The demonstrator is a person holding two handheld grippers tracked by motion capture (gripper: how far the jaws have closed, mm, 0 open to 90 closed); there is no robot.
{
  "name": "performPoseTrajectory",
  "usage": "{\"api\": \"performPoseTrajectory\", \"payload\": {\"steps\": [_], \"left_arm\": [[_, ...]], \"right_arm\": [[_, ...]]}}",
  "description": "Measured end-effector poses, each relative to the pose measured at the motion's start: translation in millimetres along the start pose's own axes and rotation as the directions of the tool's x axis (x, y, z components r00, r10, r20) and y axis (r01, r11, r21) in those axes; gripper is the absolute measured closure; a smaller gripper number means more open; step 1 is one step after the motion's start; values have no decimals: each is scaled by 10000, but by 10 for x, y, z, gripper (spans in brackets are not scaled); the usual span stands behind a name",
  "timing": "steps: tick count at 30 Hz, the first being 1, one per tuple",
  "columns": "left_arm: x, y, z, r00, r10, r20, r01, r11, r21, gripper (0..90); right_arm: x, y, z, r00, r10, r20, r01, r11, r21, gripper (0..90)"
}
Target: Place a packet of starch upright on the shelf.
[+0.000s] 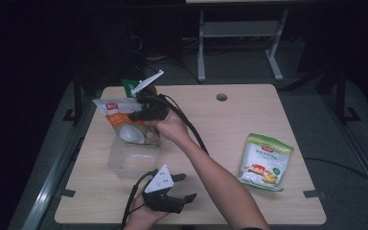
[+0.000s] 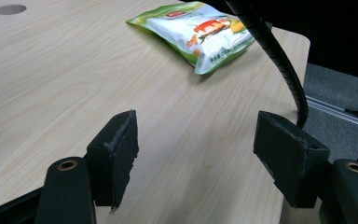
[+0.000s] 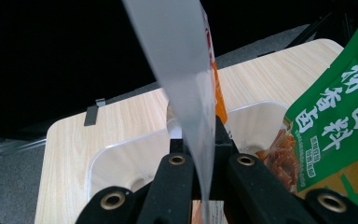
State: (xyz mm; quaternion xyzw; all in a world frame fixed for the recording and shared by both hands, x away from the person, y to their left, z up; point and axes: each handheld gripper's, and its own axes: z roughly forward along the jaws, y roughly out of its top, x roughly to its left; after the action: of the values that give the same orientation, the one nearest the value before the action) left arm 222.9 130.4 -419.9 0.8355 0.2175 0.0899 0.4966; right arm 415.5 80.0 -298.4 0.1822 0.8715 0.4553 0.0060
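My right gripper reaches across to the table's left and is shut on the top edge of an orange and white pouch. The pouch hangs over a clear plastic bin. In the right gripper view the jaws pinch the pouch's silvery edge above the bin, and a green packet stands in the bin at the right. That green packet shows behind the pouch in the high view. My left gripper rests open near the front edge, with only bare table between its pads.
A green and white snack bag lies flat on the table's right side, ahead of the left gripper's jaws as the snack bag. The right gripper's black cable trails across the table. A round hole sits near the far edge.
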Motion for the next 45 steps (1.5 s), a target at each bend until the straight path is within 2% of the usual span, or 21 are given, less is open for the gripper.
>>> {"api": "performPoseTrajectory", "payload": {"steps": [6,12,16,22,27,35,39,44,45], "left_arm": [[-14,-2,3,9999,-137,13,137,9999,-36,300],[-12,-5,11,10000,-32,17,32,10000,26,299],[-10,-8,10,9999,-165,7,165,9998,-79,300],[-13,-10,5,9999,-162,16,162,9998,-100,299],[-24,-10,6,9998,-184,25,184,9998,-27,299],[-64,-22,1,9998,-169,79,169,9999,18,299],[-92,-37,23,9998,-117,140,116,9999,106,299],[-90,-32,17,9996,200,193,-205,9995,243,299],[-94,-33,20,9997,128,202,-132,9997,195,299]], "right_arm": [[25,10,-15,10000,-7,-26,7,10000,-55,900],[17,14,-26,10000,50,-78,-51,10000,-79,899],[15,9,-5,10000,-13,-57,13,10000,-54,899],[75,28,-28,9998,-189,-115,188,9998,-87,899],[157,30,-41,9990,-203,-388,197,9997,-151,899],[263,-54,83,9953,35,-971,-49,9999,-140,899],[287,-120,174,9944,47,-1054,-43,10000,42,899],[261,-241,277,9920,446,-1183,-437,9990,106,899],[254,-269,298,9907,593,-1227,-581,9982,130,899]]}}
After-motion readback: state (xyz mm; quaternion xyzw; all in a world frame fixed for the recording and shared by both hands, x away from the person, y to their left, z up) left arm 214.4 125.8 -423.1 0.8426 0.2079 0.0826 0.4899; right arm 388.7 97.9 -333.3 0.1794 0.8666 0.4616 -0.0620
